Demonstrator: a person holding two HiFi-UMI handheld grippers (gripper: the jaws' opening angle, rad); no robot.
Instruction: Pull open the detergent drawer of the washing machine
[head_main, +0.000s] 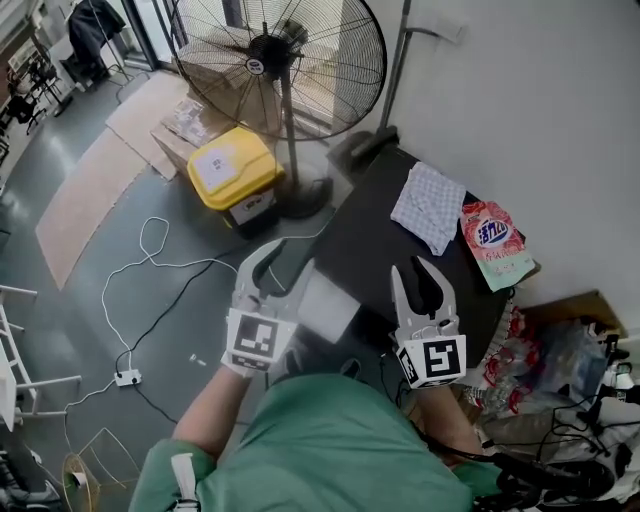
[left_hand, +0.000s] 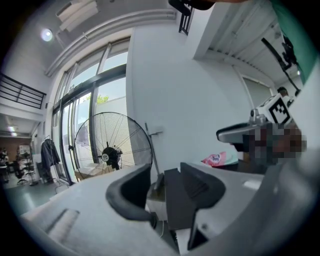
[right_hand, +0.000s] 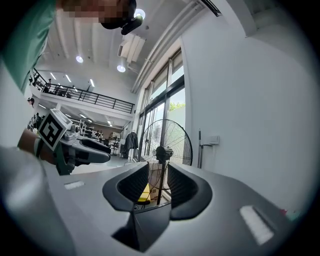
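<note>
Near washing machine (head_main: 370, 230), left gripper (head_main: 281, 262) and right gripper (head_main: 418, 272) point level, empty.

The grey two-jaw right gripper (right_hand: 157, 171) holds its jaws apart, nothing between them. Beyond the gap stands a tall black wire-caged pedestal fan (right_hand: 163, 151) beside a white wall (right_hand: 240, 100).

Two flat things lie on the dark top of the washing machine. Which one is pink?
The printed detergent pouch, farther right in the head view. The cloth next to it is white with a fine check.
</note>
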